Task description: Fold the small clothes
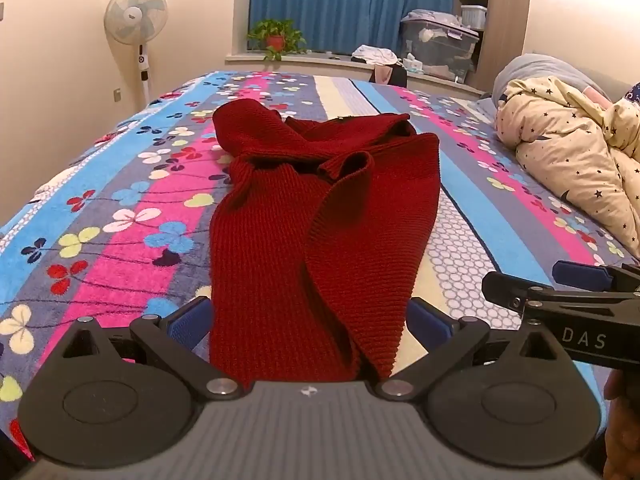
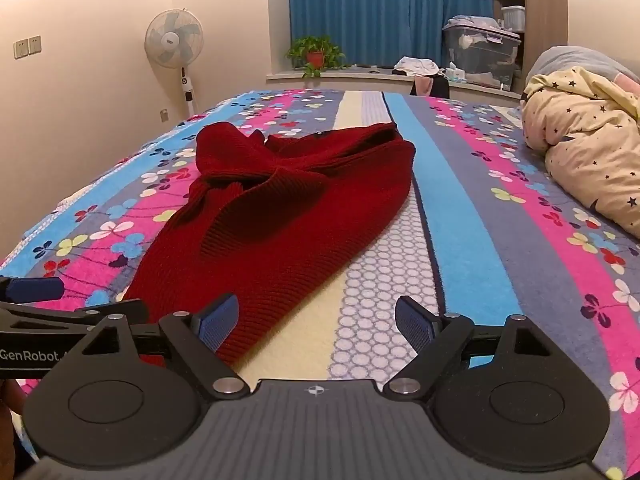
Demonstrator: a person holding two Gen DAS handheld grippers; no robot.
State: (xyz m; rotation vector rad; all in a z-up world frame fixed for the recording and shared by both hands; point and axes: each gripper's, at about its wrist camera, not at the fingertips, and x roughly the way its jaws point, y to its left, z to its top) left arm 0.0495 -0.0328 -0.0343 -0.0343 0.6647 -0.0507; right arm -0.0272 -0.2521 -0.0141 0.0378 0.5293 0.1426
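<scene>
A dark red knitted sweater (image 1: 304, 216) lies lengthwise on the bed, its sleeves bunched across the far end. It also shows in the right wrist view (image 2: 280, 216). My left gripper (image 1: 310, 320) is open, its blue pads on either side of the sweater's near hem, which lies between the jaws. My right gripper (image 2: 316, 324) is open and empty just right of the hem; its left pad (image 2: 218, 322) is at the hem's right corner. The right gripper also shows in the left wrist view (image 1: 560, 292), and the left gripper in the right wrist view (image 2: 48, 300).
The bed has a striped, flowered blanket (image 1: 120, 216). A cream star-print duvet (image 1: 576, 152) is heaped at the right. A standing fan (image 1: 136, 20), a potted plant (image 1: 276, 36) and storage boxes (image 1: 440, 44) stand beyond the bed.
</scene>
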